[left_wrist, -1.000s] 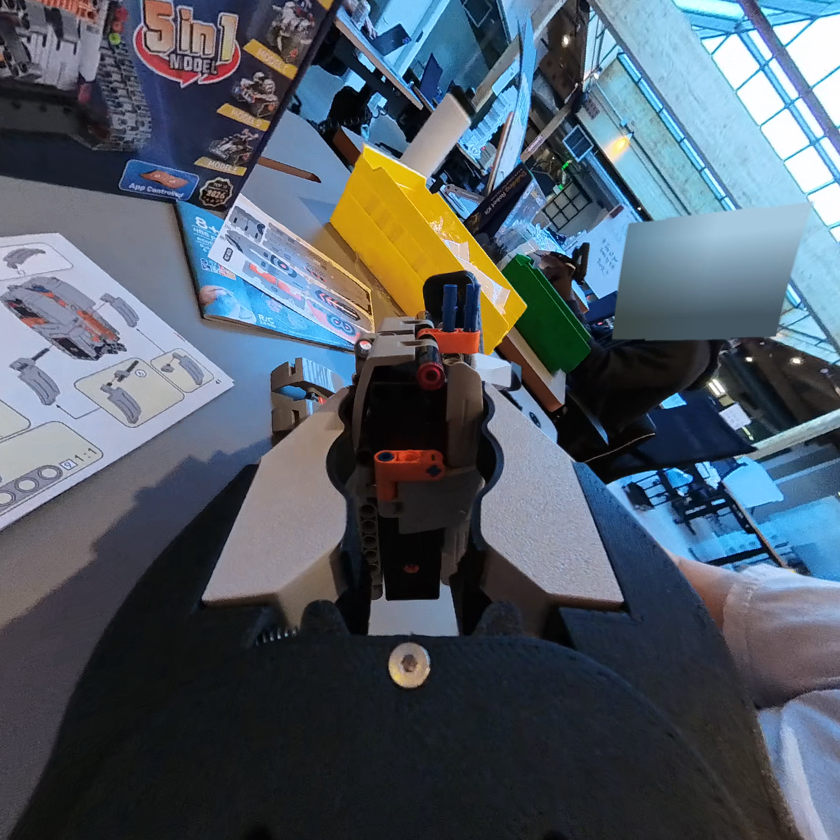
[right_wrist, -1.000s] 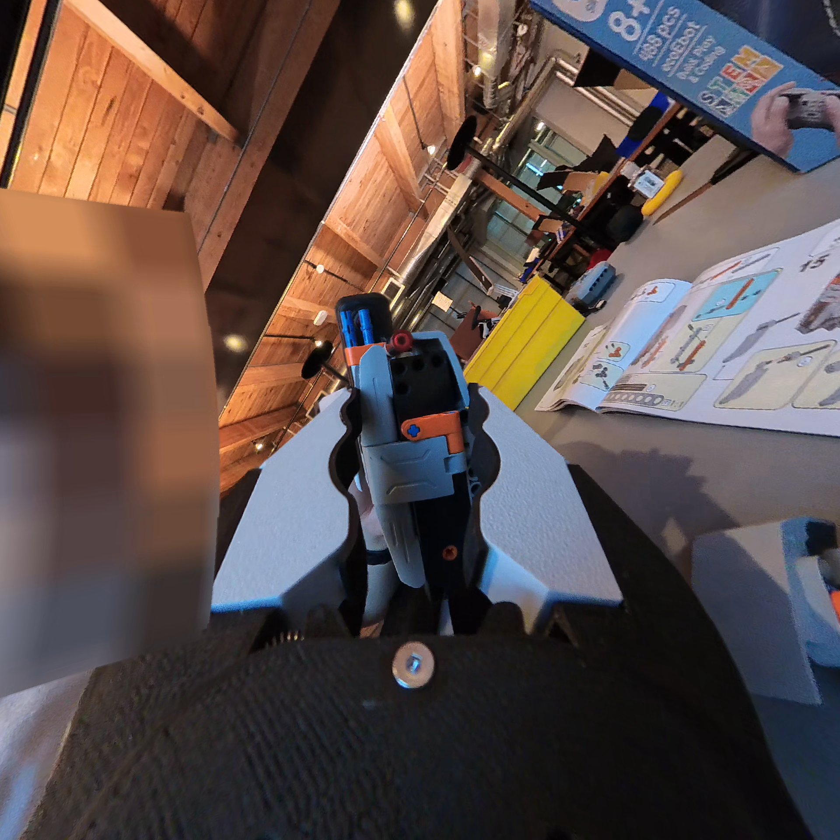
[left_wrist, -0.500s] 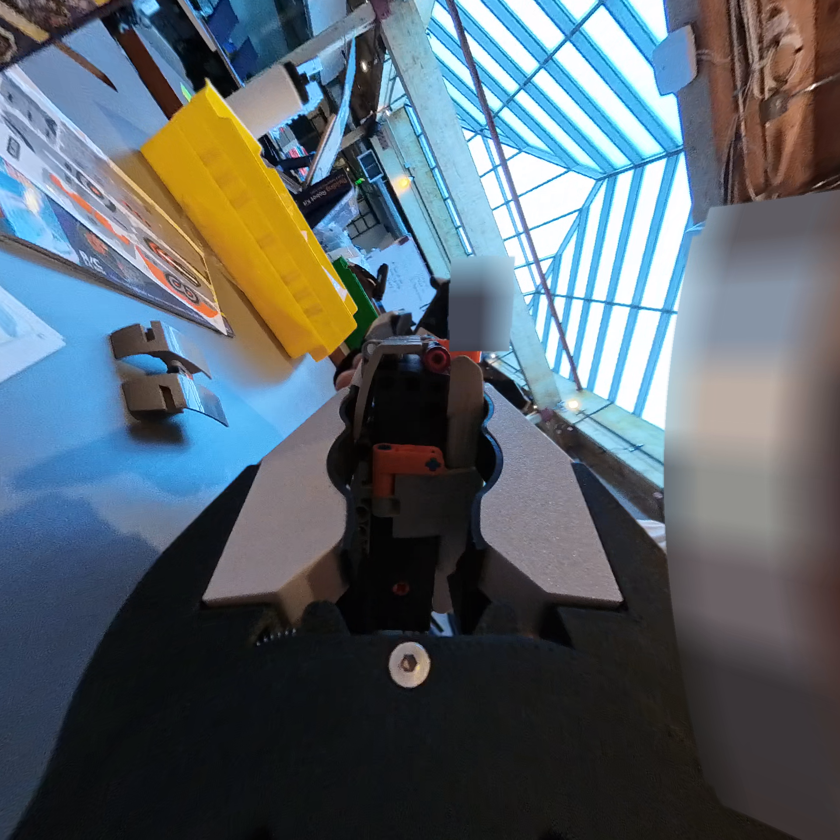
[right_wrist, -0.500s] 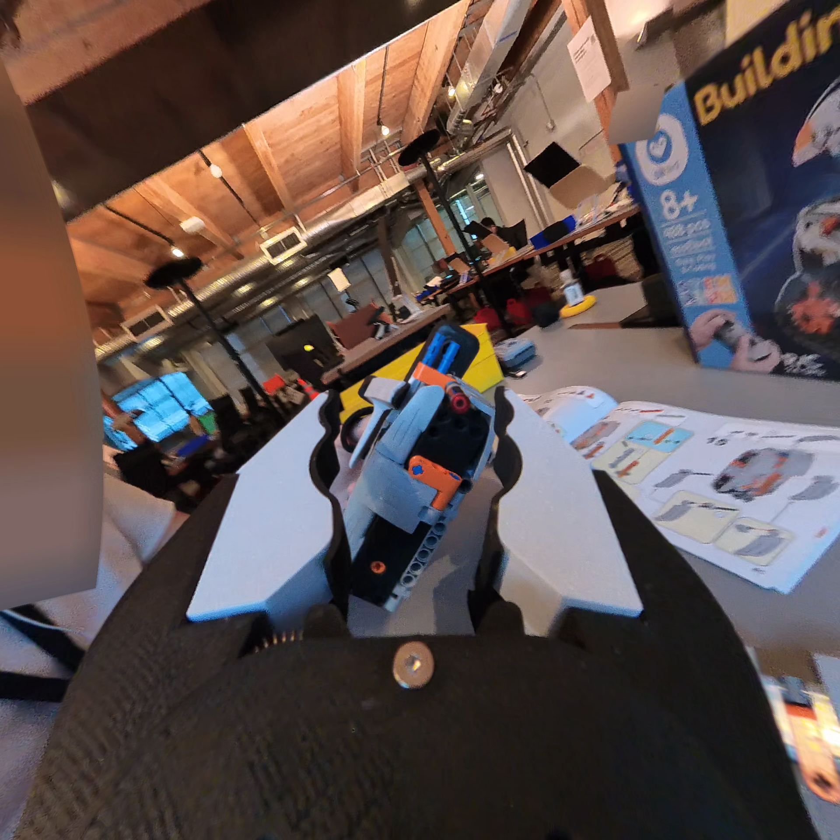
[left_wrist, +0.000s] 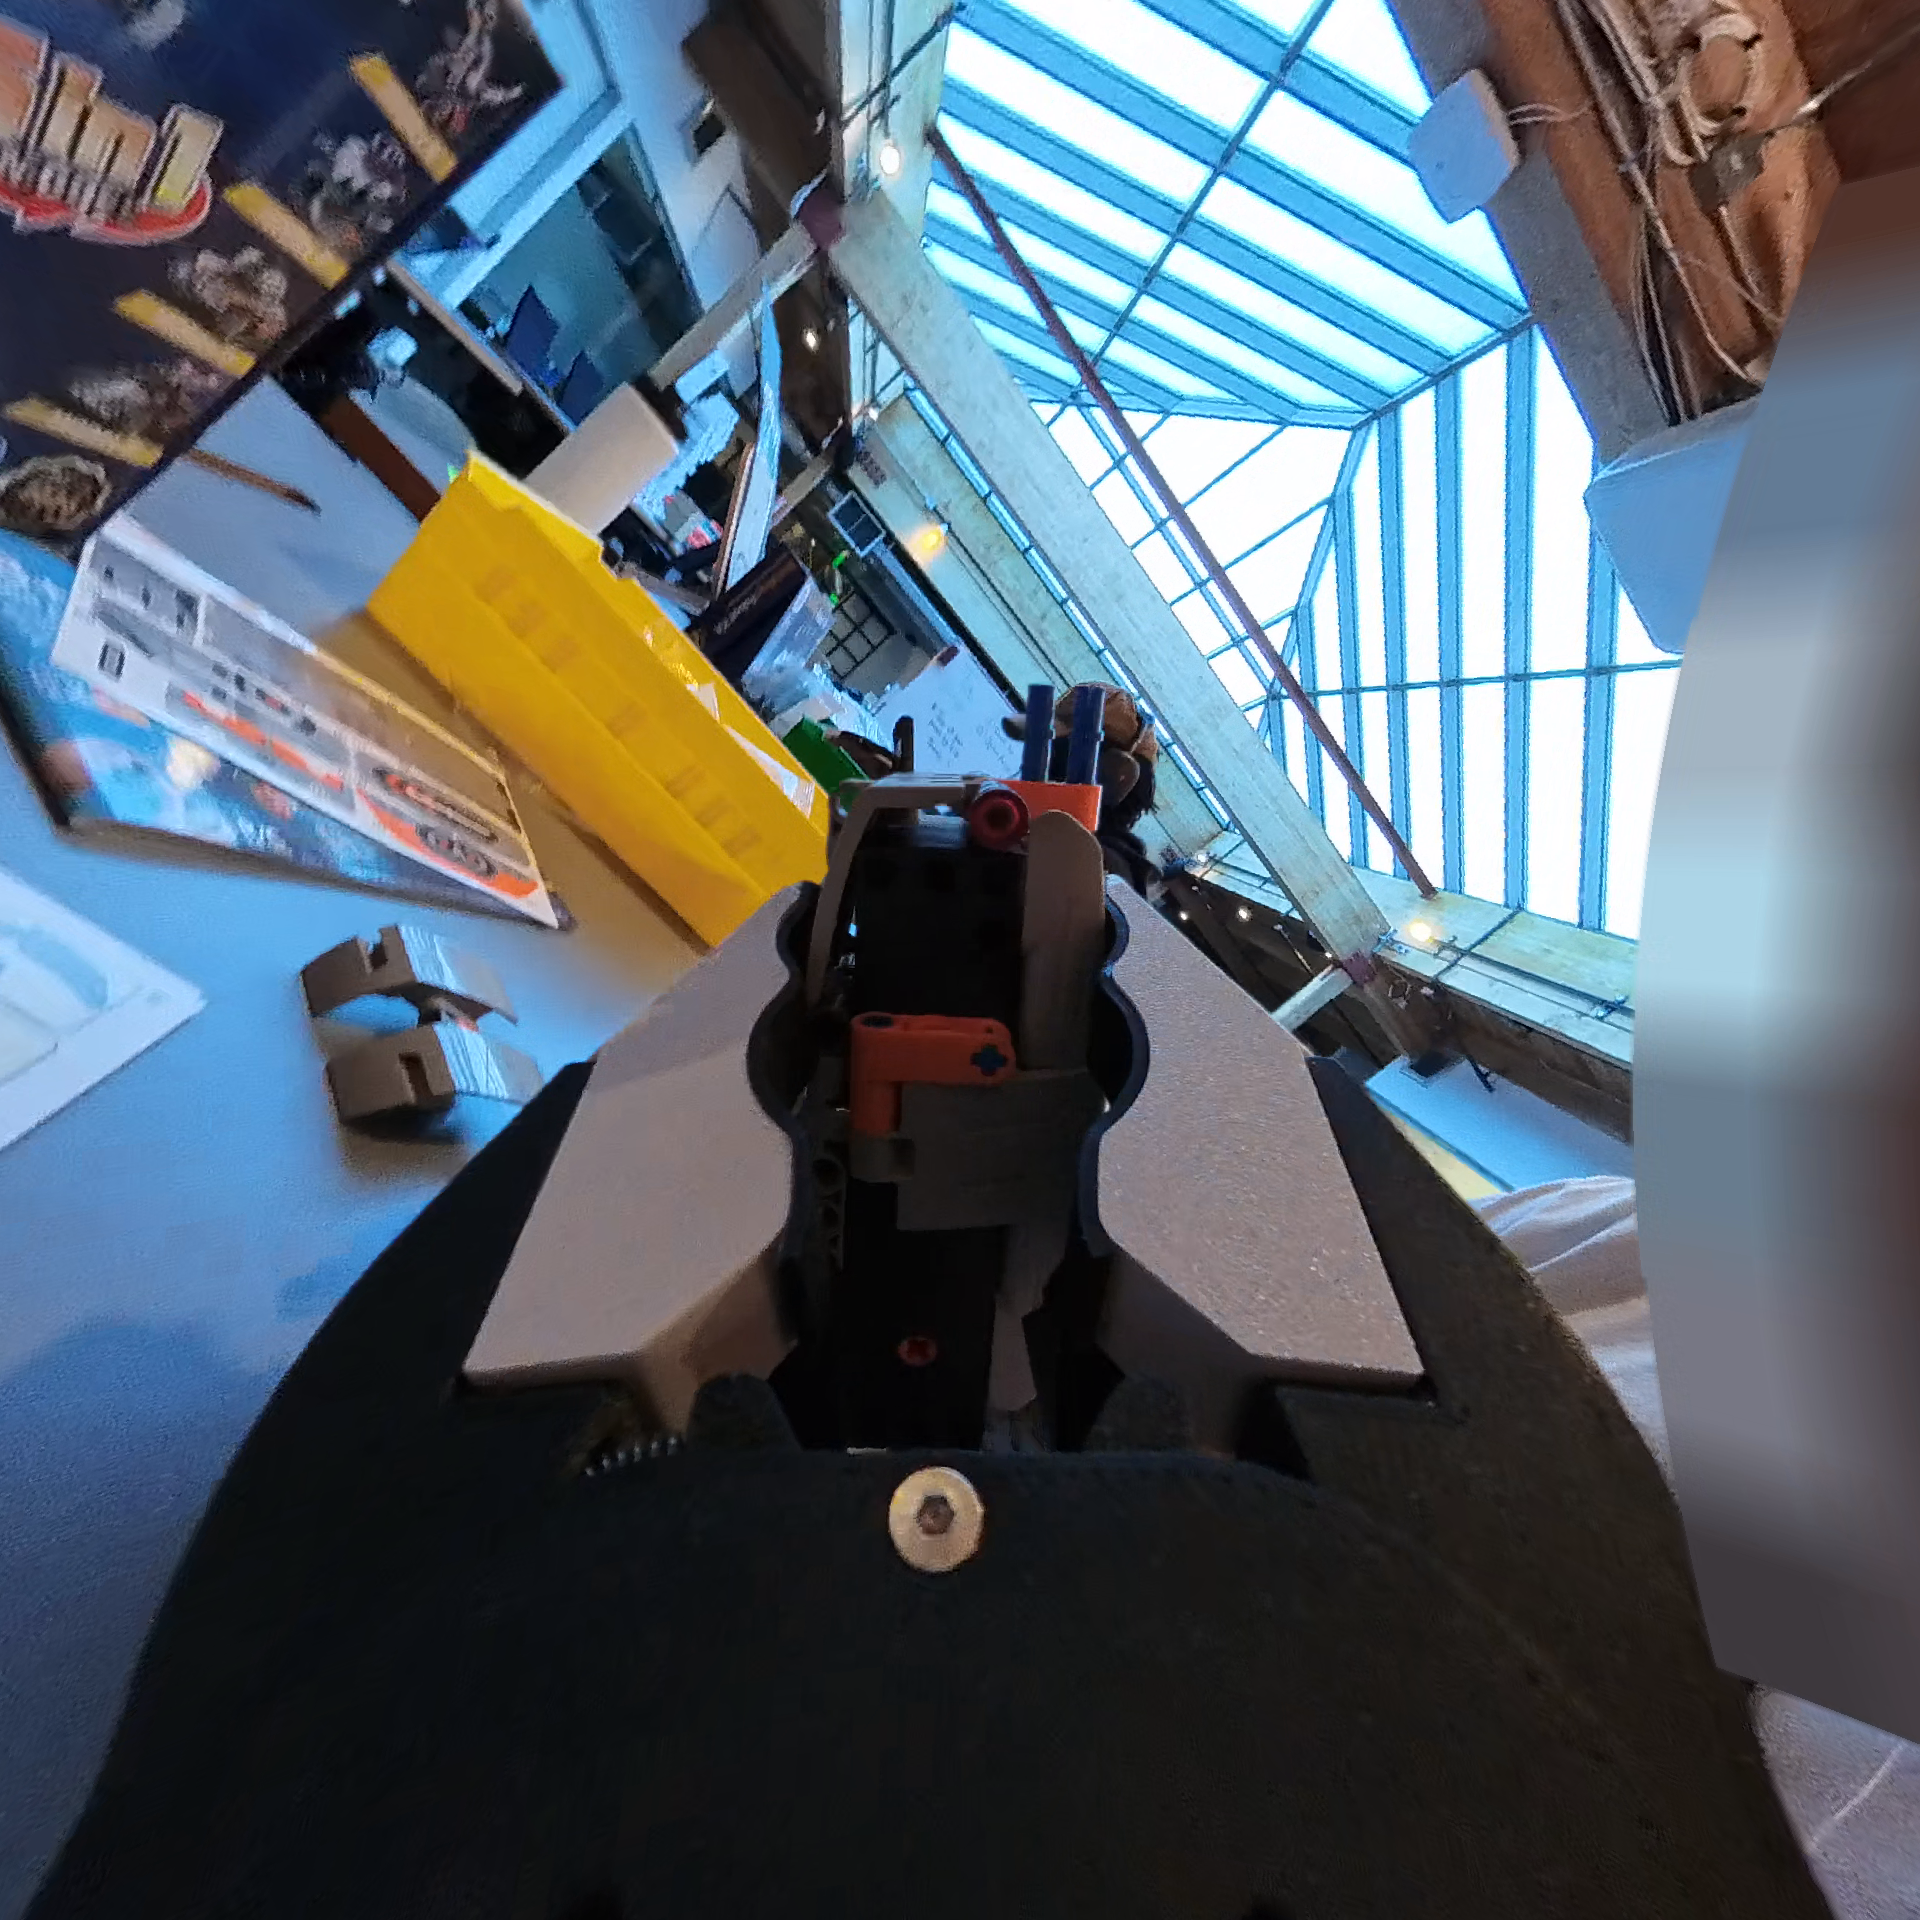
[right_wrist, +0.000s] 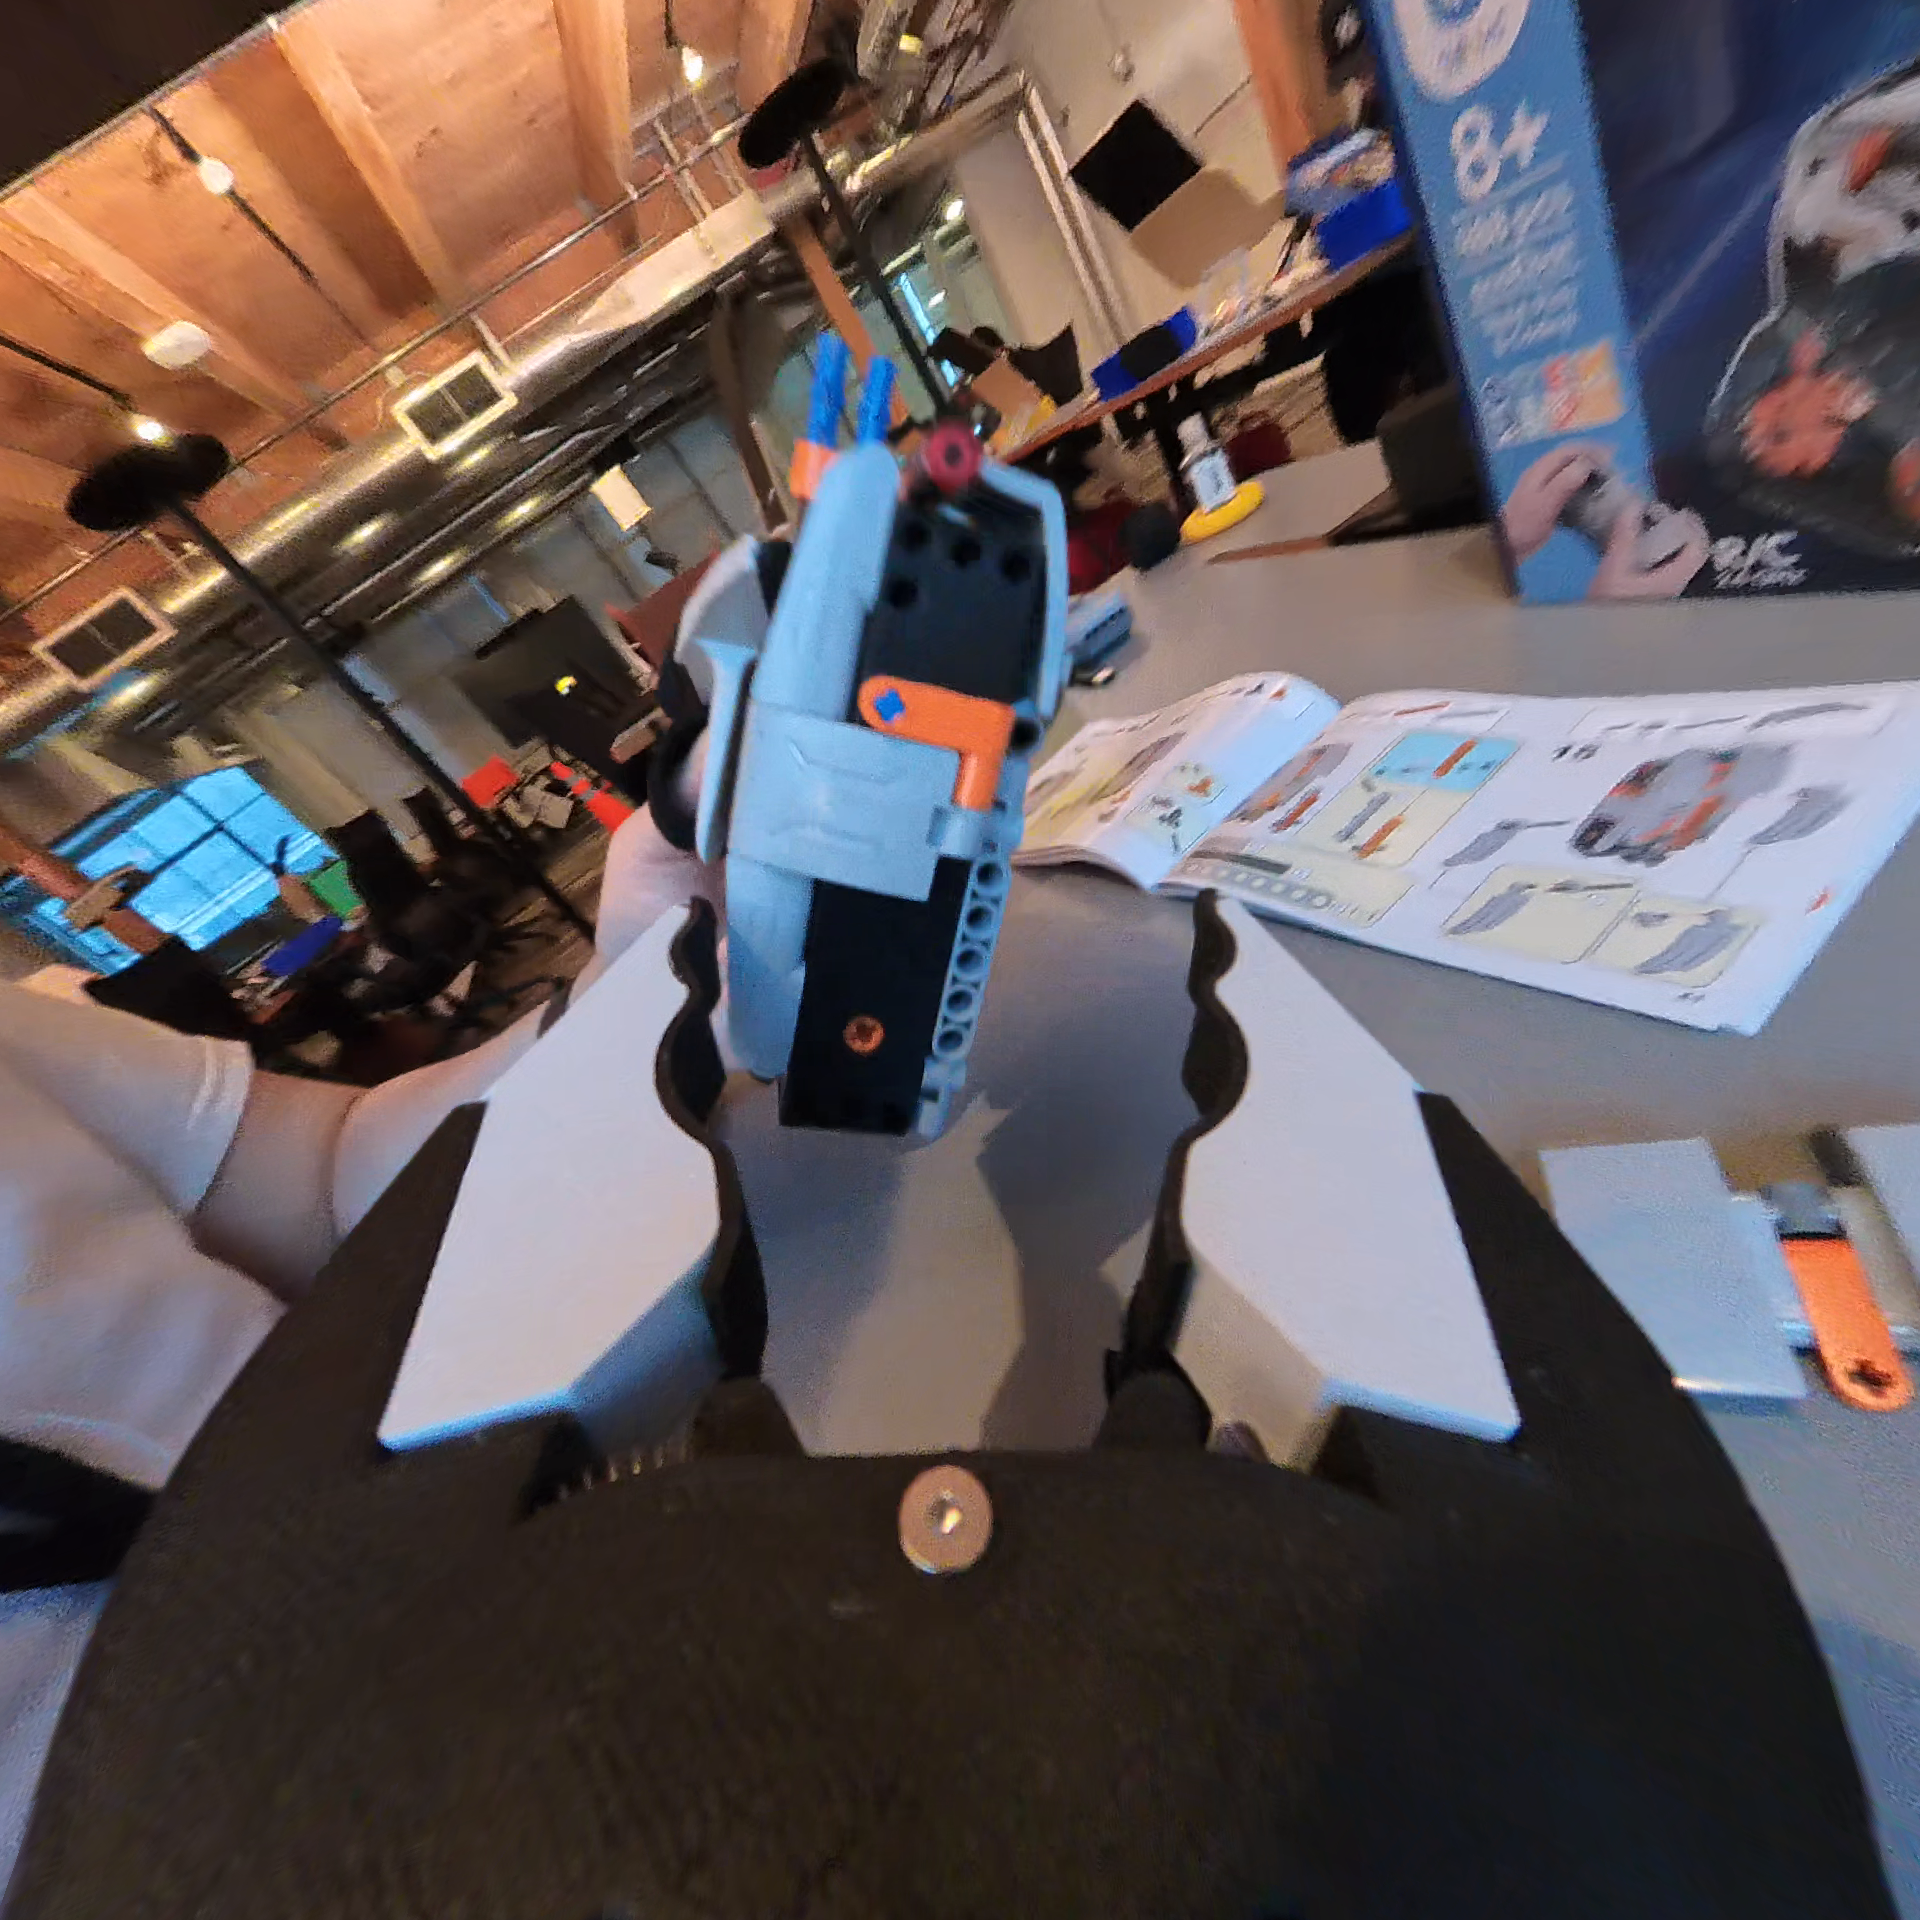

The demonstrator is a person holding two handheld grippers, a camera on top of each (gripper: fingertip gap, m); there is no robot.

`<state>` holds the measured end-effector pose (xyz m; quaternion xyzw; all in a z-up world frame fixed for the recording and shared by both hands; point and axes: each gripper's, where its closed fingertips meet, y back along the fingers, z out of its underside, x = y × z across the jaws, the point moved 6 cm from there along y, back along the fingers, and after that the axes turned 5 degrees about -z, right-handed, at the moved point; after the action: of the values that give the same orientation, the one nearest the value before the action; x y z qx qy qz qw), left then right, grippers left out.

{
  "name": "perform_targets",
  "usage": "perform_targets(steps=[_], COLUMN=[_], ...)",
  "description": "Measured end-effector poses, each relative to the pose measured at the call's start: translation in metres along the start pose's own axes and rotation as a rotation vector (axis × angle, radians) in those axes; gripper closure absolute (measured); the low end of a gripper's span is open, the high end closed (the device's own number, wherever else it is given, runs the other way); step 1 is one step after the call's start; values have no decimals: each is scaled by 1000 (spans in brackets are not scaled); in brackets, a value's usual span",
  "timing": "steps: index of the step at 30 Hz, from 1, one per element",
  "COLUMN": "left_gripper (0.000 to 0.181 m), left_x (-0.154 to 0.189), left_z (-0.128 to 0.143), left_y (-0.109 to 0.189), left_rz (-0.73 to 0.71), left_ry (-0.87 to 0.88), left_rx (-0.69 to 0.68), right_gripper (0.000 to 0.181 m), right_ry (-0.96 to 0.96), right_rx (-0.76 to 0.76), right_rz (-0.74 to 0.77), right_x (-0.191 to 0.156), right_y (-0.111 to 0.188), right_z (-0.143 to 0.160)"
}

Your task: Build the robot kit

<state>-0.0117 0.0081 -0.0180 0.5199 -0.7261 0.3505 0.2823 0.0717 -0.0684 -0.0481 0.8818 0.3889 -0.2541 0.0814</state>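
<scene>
A brick model of black, grey and orange parts, with two blue pins and a red pin on top, sits between the fingers of my left gripper [left_wrist: 951, 914], which is shut on the model [left_wrist: 935, 1039] and holds it above the grey table. In the right wrist view the same model [right_wrist: 894, 748] stands upright just ahead. My right gripper [right_wrist: 951, 914] is open, with its jaws wide apart. The model's lower end reaches between its fingertips, close to the left one, and is not gripped. The left gripper itself does not show clearly in the right wrist view.
A yellow bin [left_wrist: 592, 665], a flat printed box [left_wrist: 281, 727] and two grey curved parts [left_wrist: 405, 1029] lie on the table [left_wrist: 156, 1195]. An open instruction booklet [right_wrist: 1455, 821], an upright blue box [right_wrist: 1662, 312] and an orange part [right_wrist: 1839, 1320] are to the right. A person's sleeve [right_wrist: 125, 1195] is at the left. Left tips to right tips: about 5 cm.
My right gripper has opened, let go of the model and drawn back a little. My left gripper keeps its hold and has swung the model back towards the table.
</scene>
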Motion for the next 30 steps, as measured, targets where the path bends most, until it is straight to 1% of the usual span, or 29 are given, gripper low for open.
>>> perform_targets(steps=[4, 5, 6, 7, 8, 9, 11, 14, 15, 18, 20, 22, 24, 30], left_gripper=[132, 132, 132, 132, 131, 131, 131, 134, 134, 136, 136, 137, 136, 136], left_x=[13, 17, 21, 26, 30, 33, 39, 51, 56, 77, 88, 98, 107, 118], left_z=[-2, -1, -1, -3, -4, -4, -3, -3, -3, -1, -2, -1, 1, 11], left_y=[-1, -2, -3, -3, -3, -4, -4, -3, -3, -3, -4, -6, -7, -8], left_rz=[-20, -15, -14, 0, 19, 24, -1, -70, -89, -59, -61, -62, -61, -89], left_ry=[-109, -132, -156, -173, -183, -209, -310, -511, -577, -704, -774, -862, -902, -999], left_rx=[55, 65, 80, 100, 100, 79, -12, -164, -227, -372, -428, -437, -432, -374], right_gripper=[94, 102, 128, 130, 131, 130, 131, 131, 131, 131, 131, 131, 131, 131], right_ry=[-8, -5, 2, -2, 3, 18, 56, 93, 134, 298, 413, 504, 569, 637], right_rx=[-10, -11, 1, 43, 79, 81, 85, 107, 100, 104, 122, 150, 174, 210], right_rz=[-49, -61, -86, -93, -111, -117, -122, -141, -134, -139, -122, -109, -106, -144], right_x=[-11, -15, -20, -23, -27, -28, -31, -36, -38, -53, -60, -66, -72, -78], right_y=[-15, -18, -20, -20, -19, -17, -10, 0, 1, 4, 7, 9, 12, 21], right_z=[3, 5, 4, 1, -2, -4, -9, -15, -15, -17, -20, -24, -26, -29])
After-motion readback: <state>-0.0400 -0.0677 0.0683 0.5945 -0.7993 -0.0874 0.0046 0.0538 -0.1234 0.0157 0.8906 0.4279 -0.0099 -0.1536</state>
